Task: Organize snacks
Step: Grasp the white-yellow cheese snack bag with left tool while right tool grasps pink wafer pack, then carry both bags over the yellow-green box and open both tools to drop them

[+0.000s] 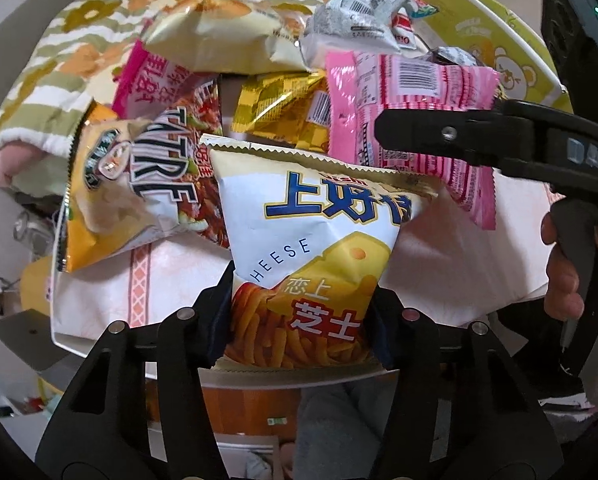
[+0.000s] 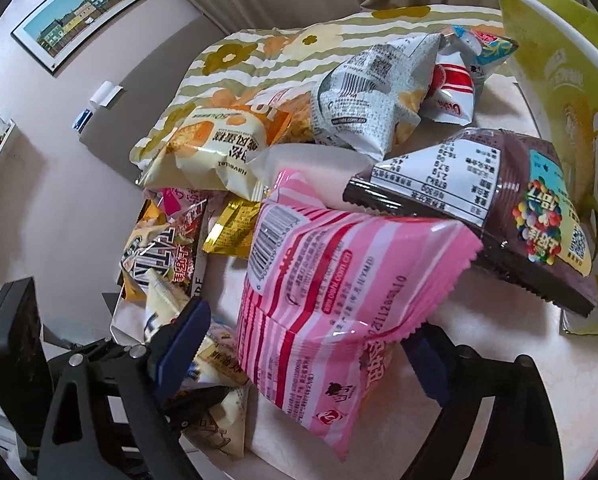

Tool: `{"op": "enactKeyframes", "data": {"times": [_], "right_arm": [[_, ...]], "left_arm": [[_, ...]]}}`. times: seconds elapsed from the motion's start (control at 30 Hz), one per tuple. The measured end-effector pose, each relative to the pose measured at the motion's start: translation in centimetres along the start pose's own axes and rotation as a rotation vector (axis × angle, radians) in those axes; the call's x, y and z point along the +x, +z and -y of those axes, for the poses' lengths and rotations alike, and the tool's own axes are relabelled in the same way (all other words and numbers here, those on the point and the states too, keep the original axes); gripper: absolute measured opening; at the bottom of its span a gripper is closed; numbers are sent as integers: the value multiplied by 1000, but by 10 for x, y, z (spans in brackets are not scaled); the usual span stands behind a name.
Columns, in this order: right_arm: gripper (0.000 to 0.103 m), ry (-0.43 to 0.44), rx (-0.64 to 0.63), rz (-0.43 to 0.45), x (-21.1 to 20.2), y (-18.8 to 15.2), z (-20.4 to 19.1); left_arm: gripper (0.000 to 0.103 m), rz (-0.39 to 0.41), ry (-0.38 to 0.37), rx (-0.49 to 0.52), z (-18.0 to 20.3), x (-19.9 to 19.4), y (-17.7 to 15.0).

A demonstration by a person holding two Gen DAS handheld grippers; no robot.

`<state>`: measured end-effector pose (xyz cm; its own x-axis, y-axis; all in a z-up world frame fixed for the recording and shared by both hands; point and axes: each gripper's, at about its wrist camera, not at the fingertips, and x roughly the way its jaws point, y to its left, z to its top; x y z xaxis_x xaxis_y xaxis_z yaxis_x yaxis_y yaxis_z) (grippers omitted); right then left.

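White-and-yellow cheese snack bag is sitting clamped in the left gripper, while the right gripper, fingers apart, is straddling the pink packet and should be closing gently on its lower end.

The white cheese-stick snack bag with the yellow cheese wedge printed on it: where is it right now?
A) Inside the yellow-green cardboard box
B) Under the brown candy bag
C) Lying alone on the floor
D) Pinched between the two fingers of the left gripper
D: in the left wrist view the white cheese-stick snack bag has its lower end squeezed between the two fingers of the left gripper, which press on both of its sides.
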<state>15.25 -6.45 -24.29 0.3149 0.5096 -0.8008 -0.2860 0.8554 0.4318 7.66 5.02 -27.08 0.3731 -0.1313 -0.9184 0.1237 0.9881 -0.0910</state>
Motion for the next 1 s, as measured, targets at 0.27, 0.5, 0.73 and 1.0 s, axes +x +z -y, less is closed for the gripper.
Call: {"op": "enactKeyframes", "data": {"times": [0.27,0.5,0.73,1.0], "right_arm": [[60,-31,-47,28,-14,2,-12],[59,-48,-100,118,-51,7,-32],[59,-66,-94,230,-101,21,-43],[59,-150,-33,348,-160,43,-24]], "left_arm": [[50,33,8,0,0,-17,2],[50,98,21,11,3,-54,11],[50,200,16,43,8,-96,31],[50,288,-5,138,35,-124,78]]}}
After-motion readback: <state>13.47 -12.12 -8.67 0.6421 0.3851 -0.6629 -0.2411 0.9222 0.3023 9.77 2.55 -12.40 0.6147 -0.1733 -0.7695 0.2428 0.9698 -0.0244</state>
